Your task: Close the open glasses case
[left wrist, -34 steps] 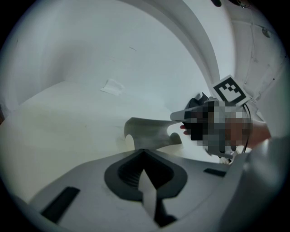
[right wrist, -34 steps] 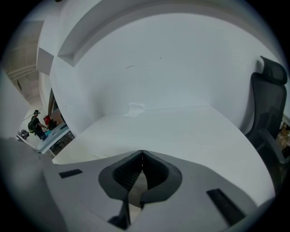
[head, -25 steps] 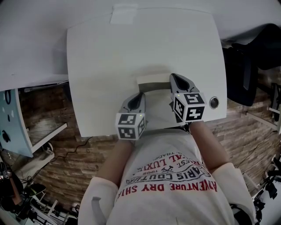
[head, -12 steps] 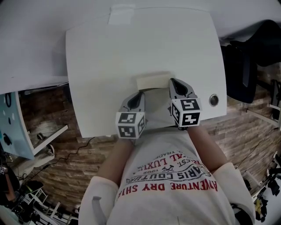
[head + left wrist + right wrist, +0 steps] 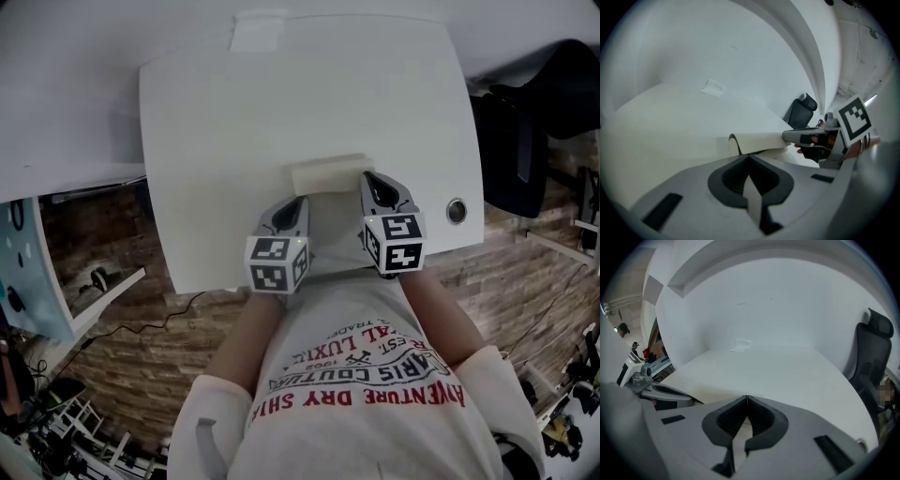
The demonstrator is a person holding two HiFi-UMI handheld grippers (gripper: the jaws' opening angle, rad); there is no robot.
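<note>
Printed upside down across shirt (image 5: 367, 382): "ADVENTURE DRY" in red, "COUTUR" and "1902" in dark letters; remaining words partly unreadable.

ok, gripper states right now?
Left gripper: closed, holding nothing.
Right gripper: closed, holding nothing.

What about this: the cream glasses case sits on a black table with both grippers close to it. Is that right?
Not quite. The table is white, not black, as the head view shows. The cream glasses case does sit on it, with the left gripper and the right gripper close to it.
</note>
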